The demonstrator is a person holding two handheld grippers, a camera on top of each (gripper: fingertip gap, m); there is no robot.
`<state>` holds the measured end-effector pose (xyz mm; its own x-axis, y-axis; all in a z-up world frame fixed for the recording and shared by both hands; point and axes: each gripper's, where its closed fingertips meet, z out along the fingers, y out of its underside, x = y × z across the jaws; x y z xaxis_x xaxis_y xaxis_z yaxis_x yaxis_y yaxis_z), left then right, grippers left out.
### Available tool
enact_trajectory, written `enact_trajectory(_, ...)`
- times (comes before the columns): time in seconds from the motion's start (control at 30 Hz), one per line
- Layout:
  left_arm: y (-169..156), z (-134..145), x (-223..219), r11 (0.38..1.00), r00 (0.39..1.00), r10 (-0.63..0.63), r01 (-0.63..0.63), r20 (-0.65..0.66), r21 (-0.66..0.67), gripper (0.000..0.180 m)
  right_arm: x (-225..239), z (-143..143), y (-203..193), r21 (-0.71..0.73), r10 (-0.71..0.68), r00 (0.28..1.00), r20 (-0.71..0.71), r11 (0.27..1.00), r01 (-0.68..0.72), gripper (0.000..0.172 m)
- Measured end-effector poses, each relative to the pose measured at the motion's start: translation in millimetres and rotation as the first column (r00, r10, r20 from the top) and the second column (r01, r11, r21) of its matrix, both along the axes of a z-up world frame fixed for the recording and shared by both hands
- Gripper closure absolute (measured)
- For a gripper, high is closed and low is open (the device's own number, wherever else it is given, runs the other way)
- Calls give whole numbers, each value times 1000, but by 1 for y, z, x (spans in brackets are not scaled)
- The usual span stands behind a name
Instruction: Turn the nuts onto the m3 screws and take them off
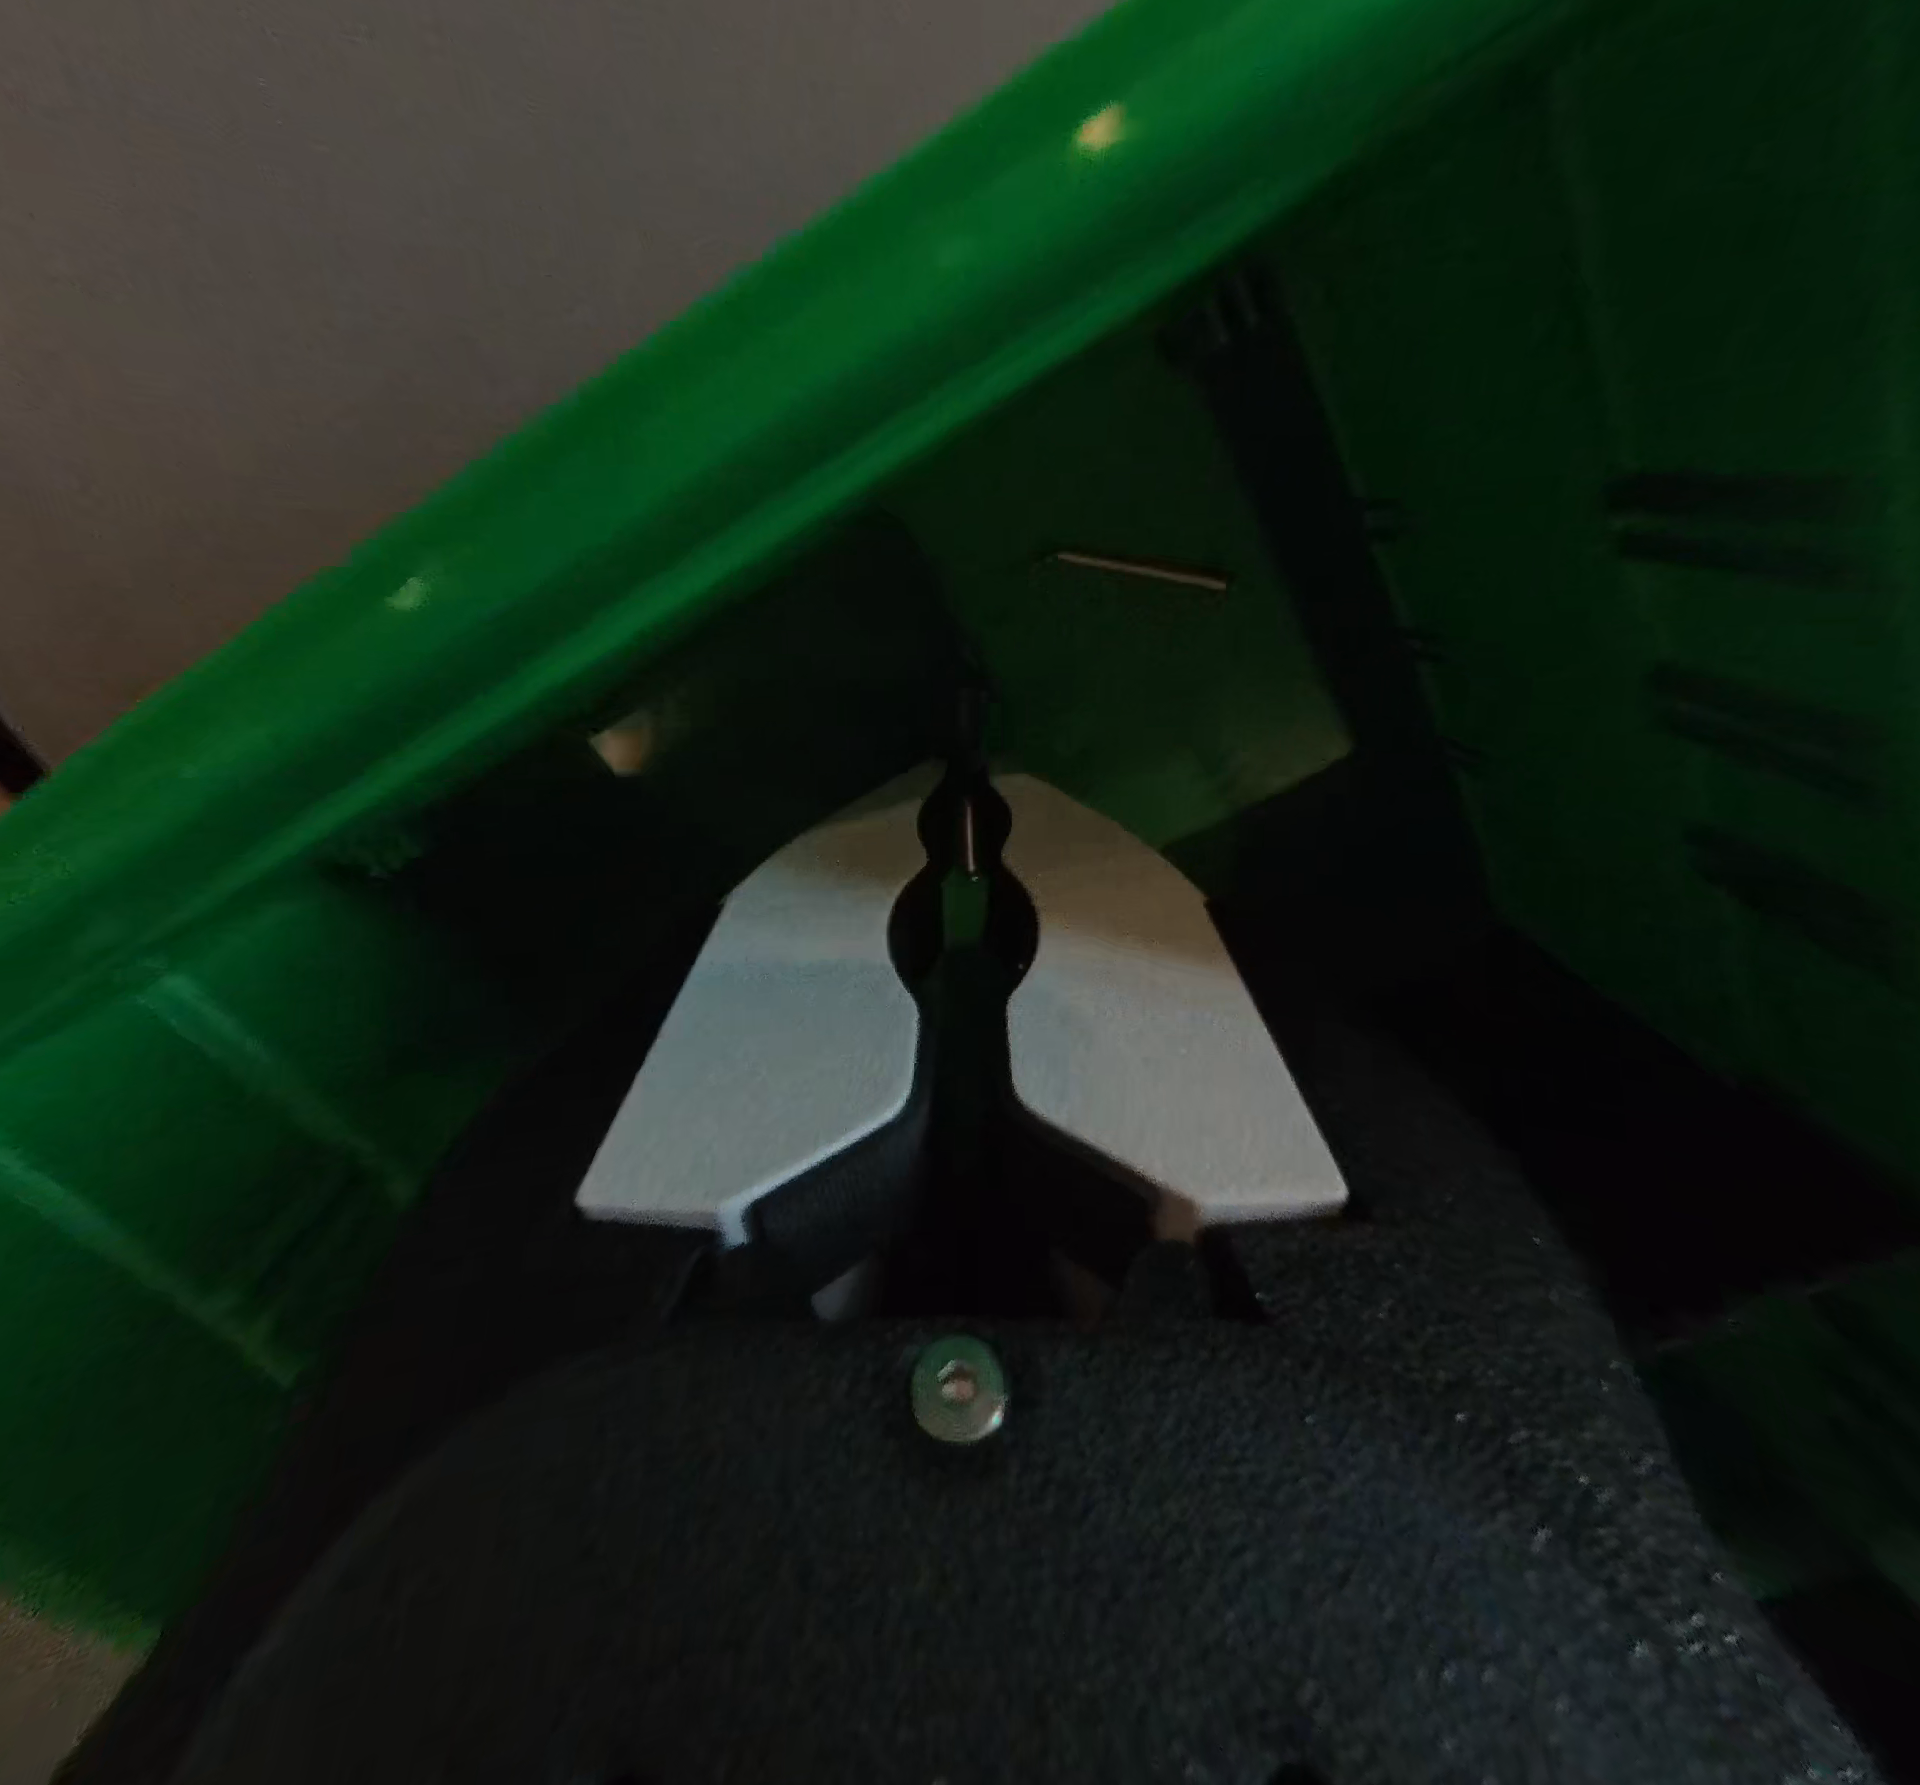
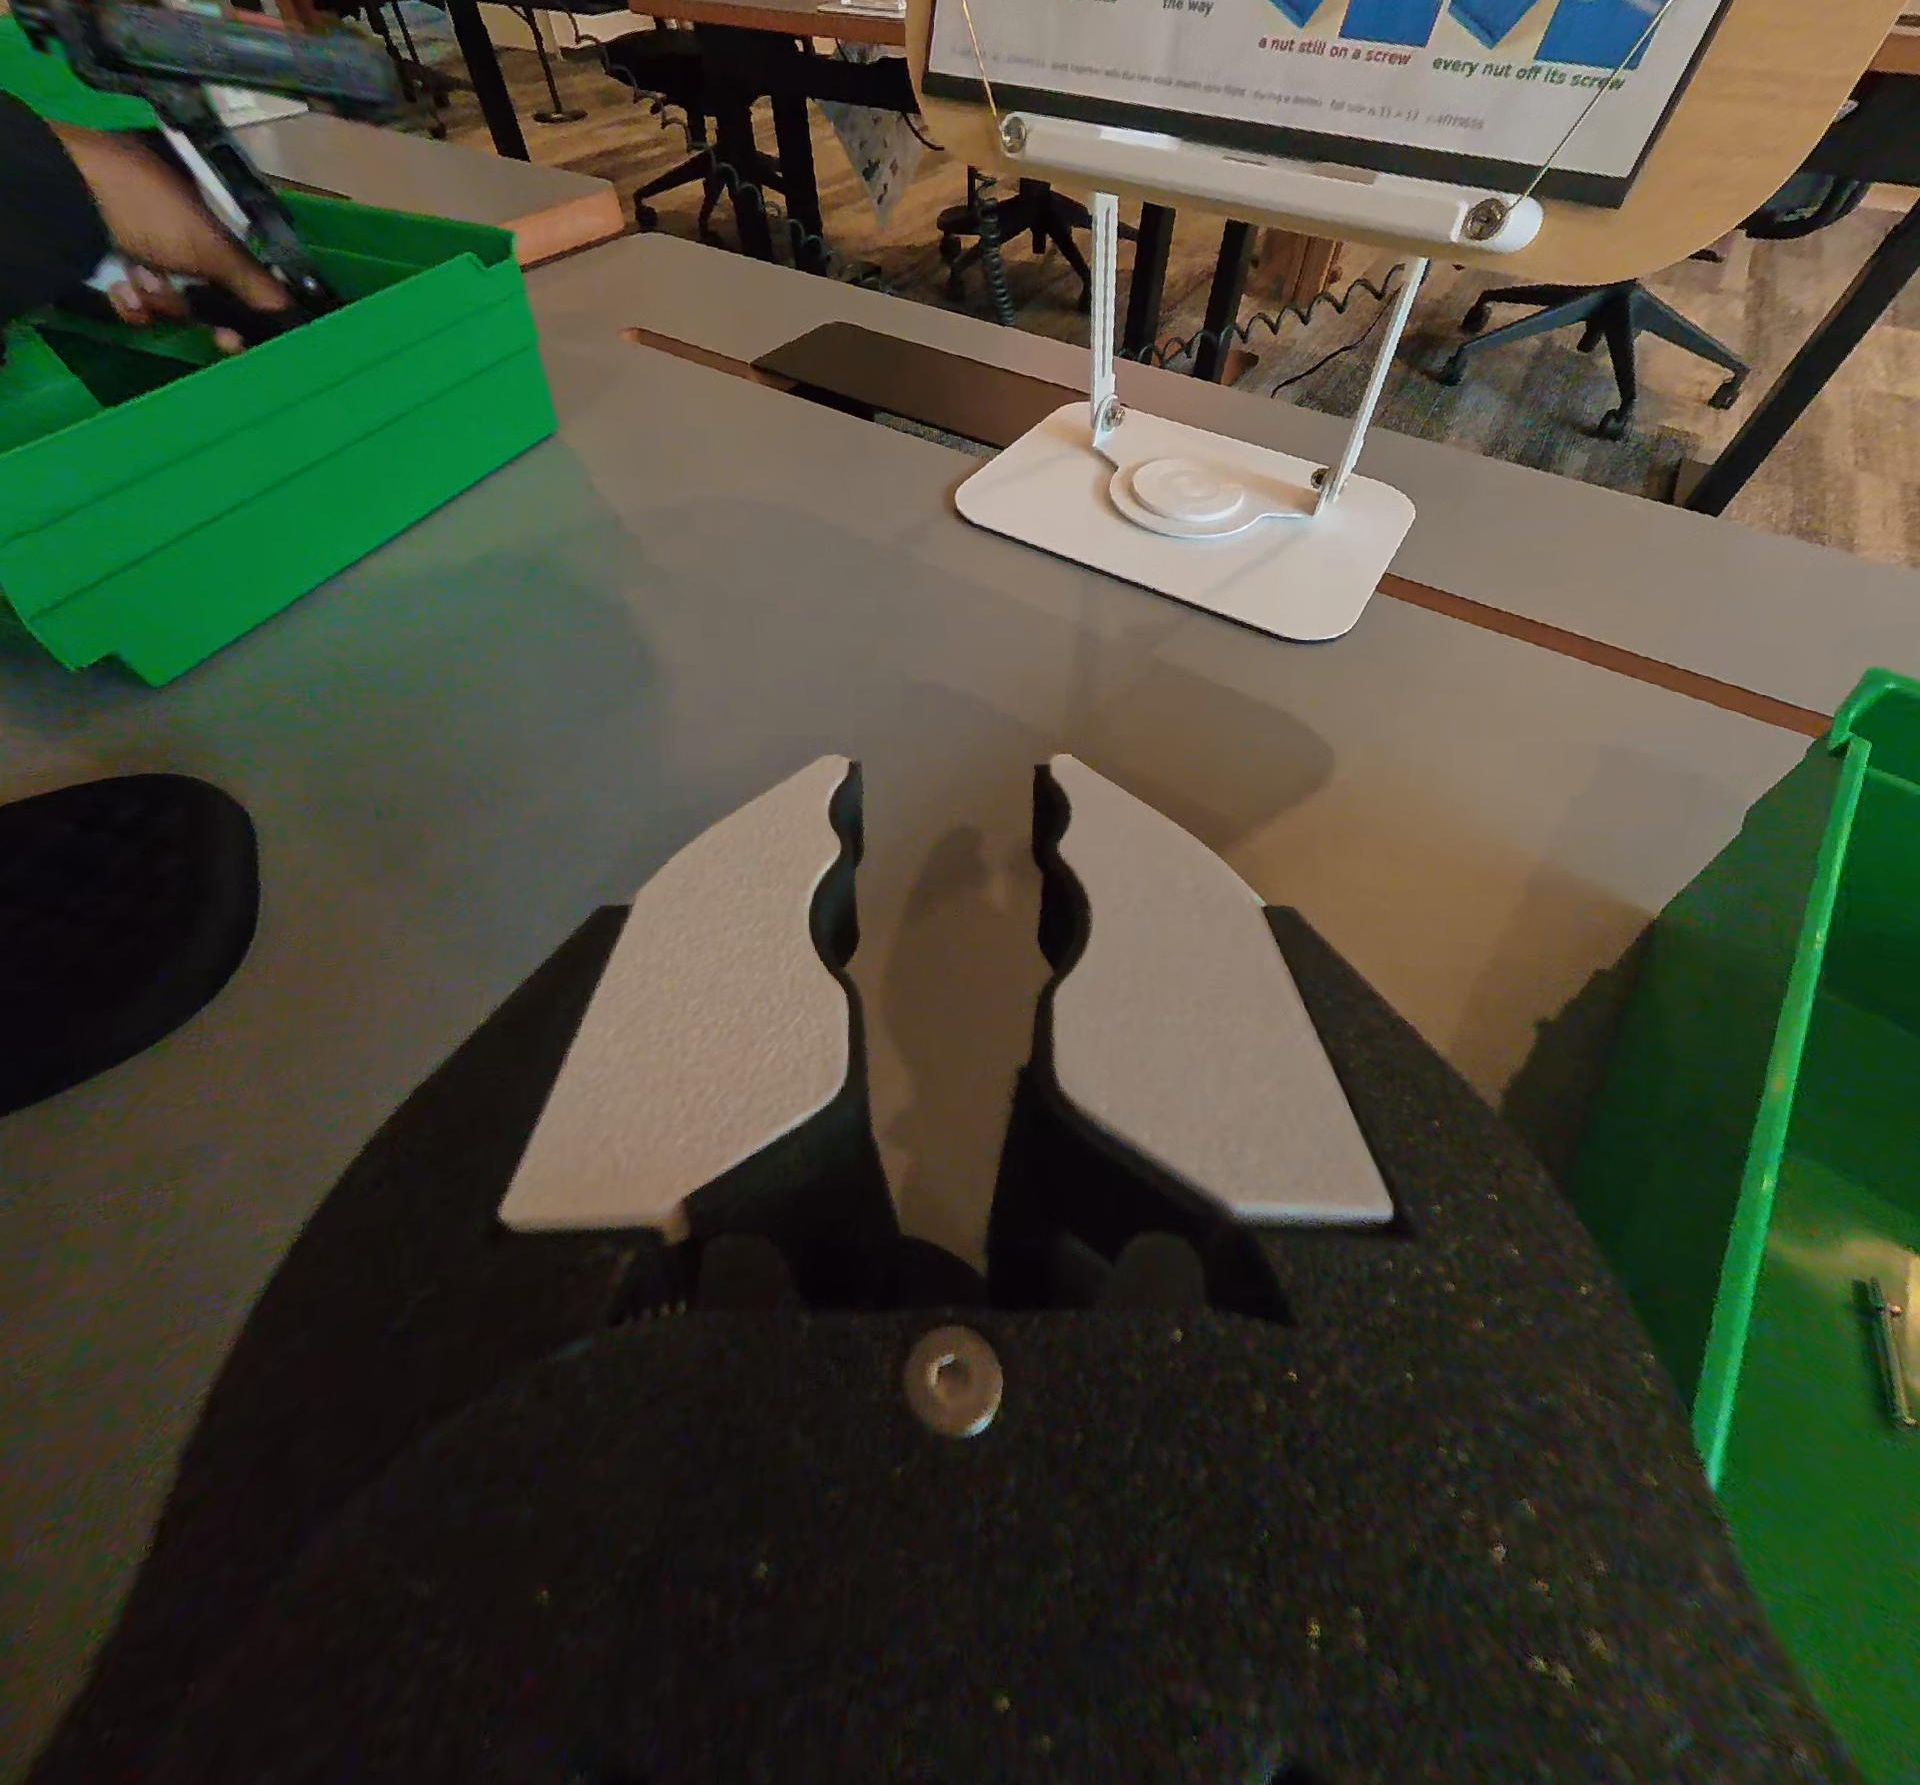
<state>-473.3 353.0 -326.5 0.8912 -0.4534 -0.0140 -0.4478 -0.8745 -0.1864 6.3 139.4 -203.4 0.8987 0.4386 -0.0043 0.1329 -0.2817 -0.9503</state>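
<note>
Screws for this job sit in green bins, and the bins are the landmark to steer by: one left green bin [image 2: 270,447] at the left of the grey table [image 2: 727,696], one right green bin [image 2: 1787,1112] at its right edge. Largest first, the left bin fills the left wrist view, its rim [image 1: 831,405] running diagonally above the left gripper [image 1: 966,800], which is down inside the bin with a person's hand [image 2: 177,270] on it. Its fingers [image 1: 810,1008] are drawn together, and a thin dark screw [image 1: 971,826] with a bright glint stands in the scalloped notch between them, tip pointing toward the bin wall; it looks pinched there, though the picture is dim and blurred.

The right gripper [image 2: 945,800] hovers over bare table between the two bins, jaws parted with nothing between them. A second slim screw [image 2: 1893,1361] lies on the floor of the right bin, well to that gripper's right.

Such a screw should be light, rigid and slippery, apt to roll or twist; I would grip mid-shaft in a notch, leaving the threaded end free for the nut. No nut is visible
</note>
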Motion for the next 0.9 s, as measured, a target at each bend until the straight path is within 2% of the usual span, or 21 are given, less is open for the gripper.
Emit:
enact_trajectory(0.13, 3, 48, 8, 988, 996, -22, 8, 85, 153, 178, -3, 1, -1, 1, 12, 1000, -11, 1000, -12, 142)
enact_trajectory(0.23, -6, 94, 27, 960, 981, -92, 42, 171, 276, 179, -4, 0, -1, 0, 16, 1000, 6, 1000, -16, 142)
enact_trajectory(0.33, -31, 133, 61, 920, 947, -216, 117, 236, 373, 179, -6, -2, -1, -4, 22, 1000, 10, 1000, -22, 142)
enact_trajectory(0.47, -82, 160, 114, 848, 892, -405, 286, 198, 447, 179, -10, -4, -1, -8, 39, 999, 8, 999, -39, 143)
enact_trajectory(0.57, -127, 161, 163, 771, 821, -550, 431, 151, 468, 179, -13, -9, 1, -15, 50, 999, 8, 999, -50, 144)
enact_trajectory(0.63, -156, 152, 196, 720, 768, -628, 513, 125, 468, 179, -15, -13, 3, -14, 56, 998, -3, 998, -56, 144)
enact_trajectory(0.8, -221, 104, 263, 607, 632, -770, 681, 91, 409, 179, -26, -27, 6, -35, 108, 993, -54, 993, -110, 144)
enact_trajectory(0.9, -245, 72, 290, 569, 582, -809, 741, 82, 355, 179, -27, -33, 7, -46, 127, 988, -89, 990, -132, 145)
